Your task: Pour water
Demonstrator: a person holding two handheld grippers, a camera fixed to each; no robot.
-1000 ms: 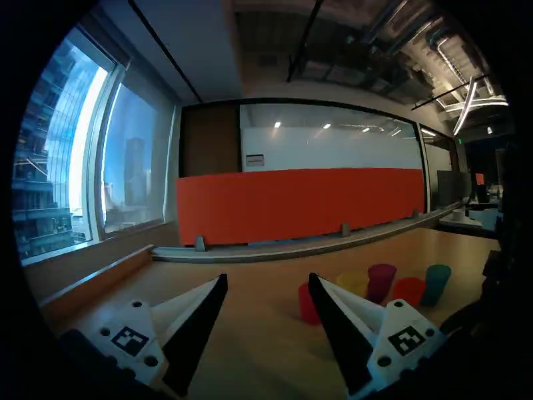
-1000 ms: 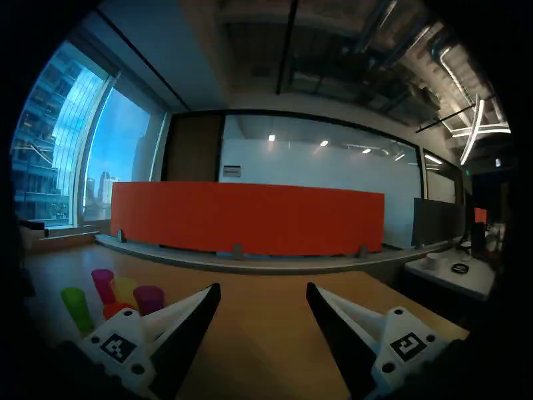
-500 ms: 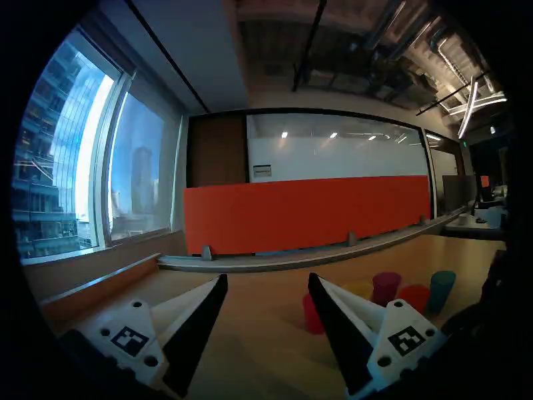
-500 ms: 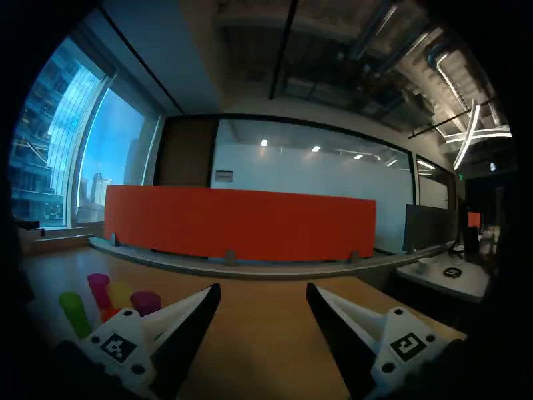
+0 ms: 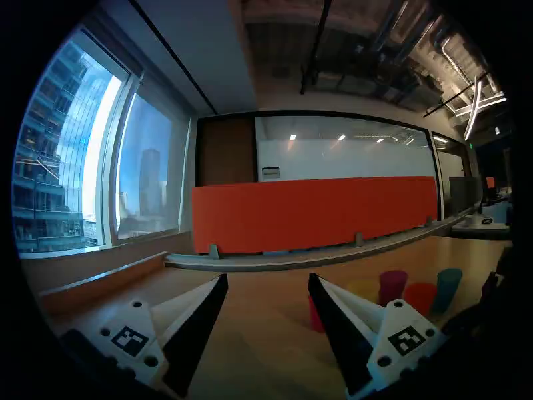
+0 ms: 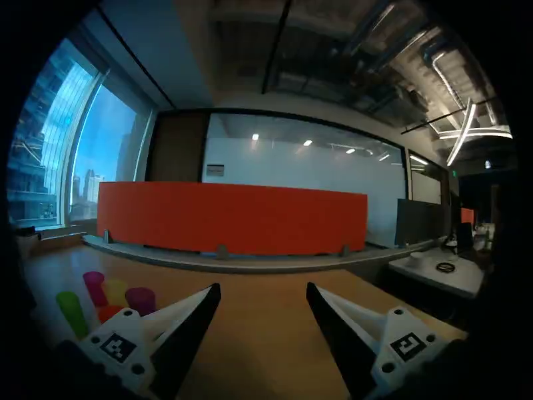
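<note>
Noting left gripper [image 5: 267, 277] and right gripper [image 6: 263, 287] spread wide and empty; judging the coloured cups [image 5: 393, 285] on the desk [image 5: 266, 347] light, stiff, tippable, best pinched mid-wall.

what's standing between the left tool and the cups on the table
Nothing visible does. The open left tool hangs over bare table, and the cups stand ahead to its right. The nearest, a red cup, is partly hidden behind the tool's own finger.
</note>
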